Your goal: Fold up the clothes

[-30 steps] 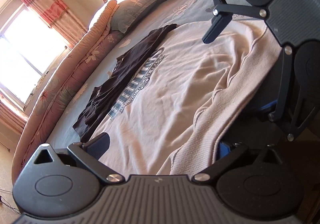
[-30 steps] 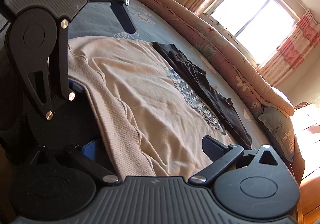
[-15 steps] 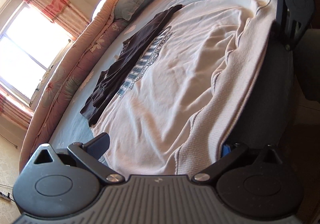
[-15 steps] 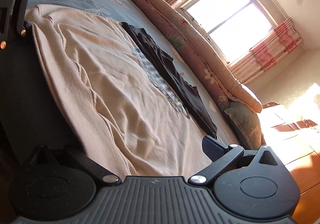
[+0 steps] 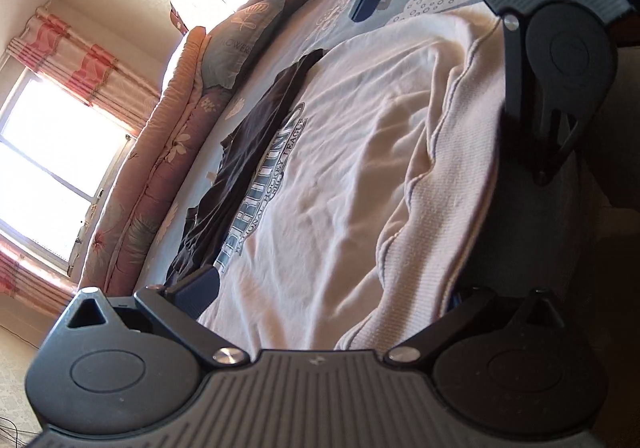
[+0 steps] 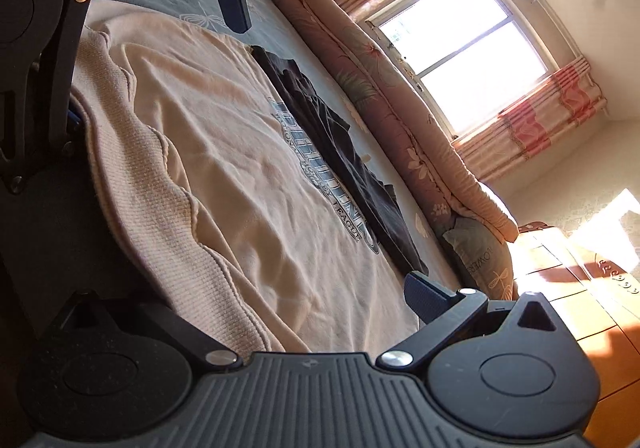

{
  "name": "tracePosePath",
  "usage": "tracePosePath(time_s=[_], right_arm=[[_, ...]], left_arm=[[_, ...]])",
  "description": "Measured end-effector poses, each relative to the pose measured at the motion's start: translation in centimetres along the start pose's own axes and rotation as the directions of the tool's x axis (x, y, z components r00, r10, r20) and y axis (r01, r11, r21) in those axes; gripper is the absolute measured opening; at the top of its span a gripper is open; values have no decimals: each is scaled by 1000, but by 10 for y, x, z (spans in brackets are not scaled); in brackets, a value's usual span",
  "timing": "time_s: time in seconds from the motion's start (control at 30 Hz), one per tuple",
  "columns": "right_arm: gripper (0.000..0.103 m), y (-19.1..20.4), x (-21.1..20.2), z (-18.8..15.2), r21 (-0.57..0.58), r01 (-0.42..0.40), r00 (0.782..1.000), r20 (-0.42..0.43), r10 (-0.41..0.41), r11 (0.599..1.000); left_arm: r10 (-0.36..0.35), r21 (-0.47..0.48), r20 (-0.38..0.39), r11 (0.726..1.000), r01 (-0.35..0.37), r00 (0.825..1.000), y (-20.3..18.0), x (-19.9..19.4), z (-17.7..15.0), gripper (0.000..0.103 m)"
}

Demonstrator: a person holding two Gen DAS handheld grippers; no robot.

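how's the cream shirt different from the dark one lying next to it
The cream shirt is spread wide and mostly flat; the dark shirt lies as a narrow, bunched strip.
The cream shirt carries a grey-blue printed logo; no print shows on the dark shirt.
The cream shirt's ribbed hem hangs at the near bed edge; the dark shirt sits farther in, toward the rolled quilt.
Both lie on the blue sheet.

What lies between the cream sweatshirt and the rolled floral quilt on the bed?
A dark garment, partly under the cream sweatshirt, then bare blue sheet before the floral quilt. Both wrist views show it.
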State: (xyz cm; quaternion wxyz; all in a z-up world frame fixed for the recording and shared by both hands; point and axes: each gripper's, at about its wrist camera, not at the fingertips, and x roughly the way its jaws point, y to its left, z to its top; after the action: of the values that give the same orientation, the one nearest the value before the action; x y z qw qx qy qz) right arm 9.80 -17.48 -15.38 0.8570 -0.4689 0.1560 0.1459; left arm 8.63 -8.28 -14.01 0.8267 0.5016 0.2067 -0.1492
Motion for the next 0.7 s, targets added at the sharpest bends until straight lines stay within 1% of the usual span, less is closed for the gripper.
tracePosePath(time_s=[0.1, 0.2, 0.27, 0.3, 0.4, 0.47, 0.53, 0.63, 0.67, 0.7], right_arm=[[103, -11, -1, -17, 0, 24, 999, -28, -24, 1000], [103, -24, 0, -33, 9, 45, 997, -65, -44, 999], [103, -28, 2, -36, 19, 47, 996, -75, -45, 999], [103, -27, 3, -36, 18, 50, 996, -78, -49, 999], [103, -20, 1, -30, -24, 57, 996, -60, -58, 998], [103, -14, 0, -28, -62, 60, 997, -42, -63, 996], [103, -13, 0, -27, -74, 55, 998, -38, -58, 996], [103, -14, 1, -26, -68, 50, 998, -43, -53, 996], [103, -13, 1, -26, -69, 54, 997, -45, -57, 996], [103, -12, 1, -26, -71, 58, 997, -46, -61, 996]], left_arm=[[50, 31, -45, 998, -49, 998, 7, 2, -21, 102], [67, 14, -82, 998, -66, 994, 16, 5, -36, 102], [76, 20, -84, 997, -75, 994, 15, 7, -35, 102], [87, 40, -83, 996, -84, 993, 12, 8, -32, 102], [118, 140, -57, 984, -109, 991, 1, 8, -26, 102], [116, 152, -52, 983, -107, 992, -1, 8, -25, 102], [110, 153, -51, 983, -101, 993, -1, 8, -24, 101], [98, 150, -52, 985, -89, 994, -3, 8, -23, 96], [94, 156, -51, 984, -85, 994, -5, 7, -23, 91], [85, 164, -50, 983, -76, 995, -7, 6, -23, 84]])
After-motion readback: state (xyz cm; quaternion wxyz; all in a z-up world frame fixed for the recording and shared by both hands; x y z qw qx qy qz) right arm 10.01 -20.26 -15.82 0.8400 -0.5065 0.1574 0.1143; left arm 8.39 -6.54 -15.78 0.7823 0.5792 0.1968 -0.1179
